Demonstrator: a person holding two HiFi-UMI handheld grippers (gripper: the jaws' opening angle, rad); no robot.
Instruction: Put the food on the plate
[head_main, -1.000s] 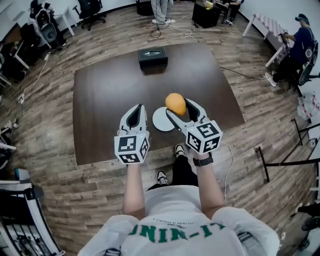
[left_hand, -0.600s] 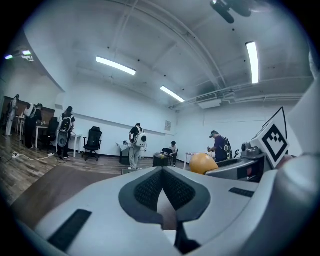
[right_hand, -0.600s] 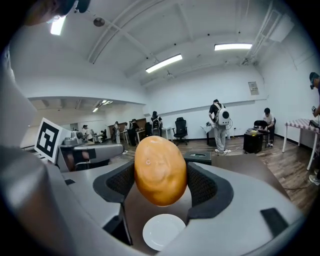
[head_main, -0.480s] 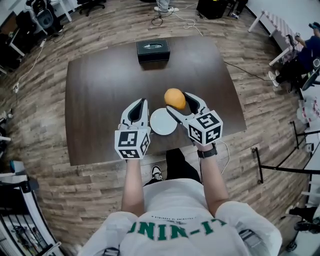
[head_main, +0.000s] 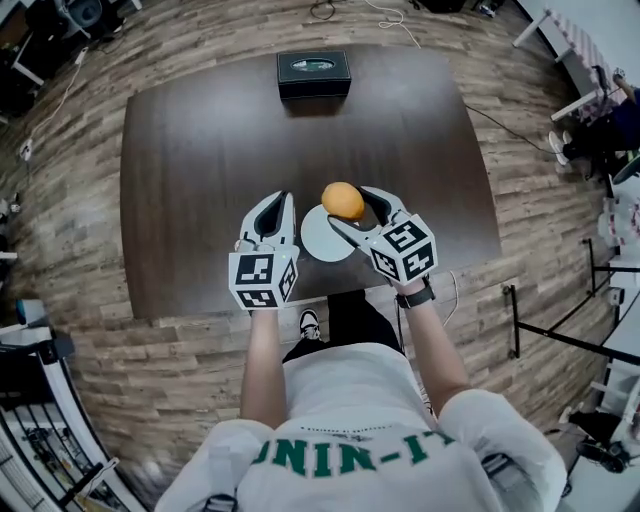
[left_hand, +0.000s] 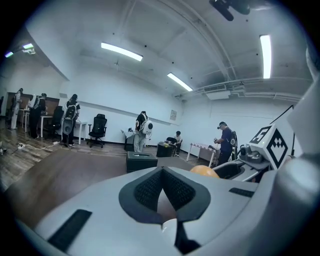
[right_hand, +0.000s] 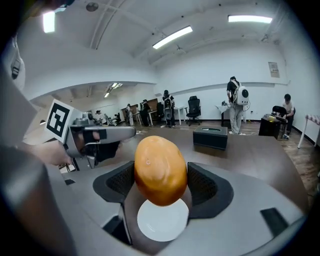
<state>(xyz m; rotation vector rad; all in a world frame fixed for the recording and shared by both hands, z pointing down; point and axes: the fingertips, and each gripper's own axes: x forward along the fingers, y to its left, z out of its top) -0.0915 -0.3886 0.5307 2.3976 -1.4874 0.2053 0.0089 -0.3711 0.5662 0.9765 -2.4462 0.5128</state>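
An orange-yellow, potato-shaped food (head_main: 343, 200) is held in the air by my right gripper (head_main: 348, 206), shut on its two sides. It hangs over the far right rim of a small round white plate (head_main: 322, 238) near the table's front edge. The right gripper view shows the food (right_hand: 160, 170) between the black pads with the plate (right_hand: 162, 221) below it. My left gripper (head_main: 281, 200) hovers just left of the plate, shut with nothing in it. In the left gripper view its tips (left_hand: 161, 170) meet, and the food (left_hand: 202, 171) shows to the right.
A black box (head_main: 314, 73) stands at the far edge of the dark brown table (head_main: 200, 150), seen also as the box (right_hand: 210, 136) ahead of the right gripper. Wood floor, cables, chairs and several people surround the table.
The head camera has tilted, so the table sits higher in the picture. The food stays gripped in the right gripper over the plate's far right rim. The left gripper keeps its place.
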